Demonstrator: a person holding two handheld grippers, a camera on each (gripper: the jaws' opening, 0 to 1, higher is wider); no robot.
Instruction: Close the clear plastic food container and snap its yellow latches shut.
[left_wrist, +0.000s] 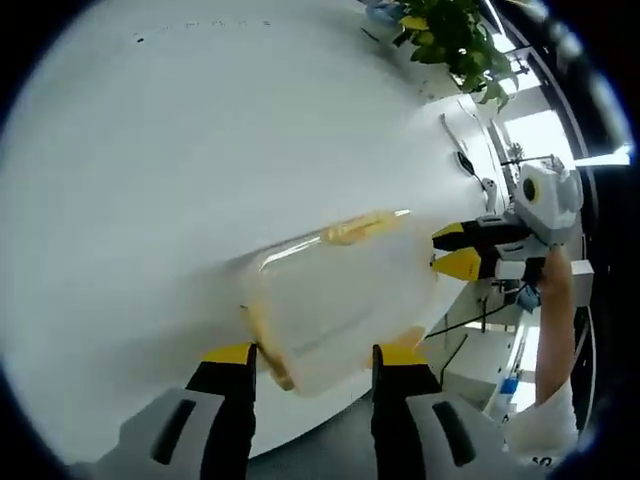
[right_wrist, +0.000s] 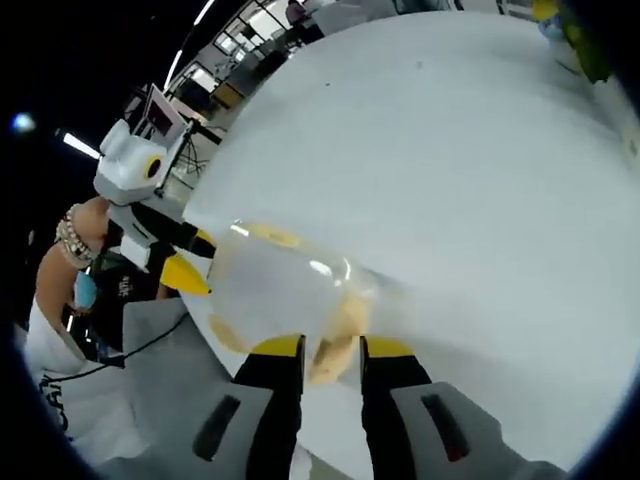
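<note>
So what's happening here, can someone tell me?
A person works two handheld grippers on a clear container with yellow latches at the edge of a white table. The left gripper has its jaws set apart around one end. The right gripper comes in from the opposite end, jaws close together at a latch. Whether any latch is snapped is too blurred to tell.

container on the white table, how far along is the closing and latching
Done: the lid looks seated on the clear container. In hand: the left gripper straddles one end, and the right gripper has its jaws at a yellow latch at the other end. Left: whether any latch is snapped cannot be told through the blur, so latching remains to confirm.
</note>
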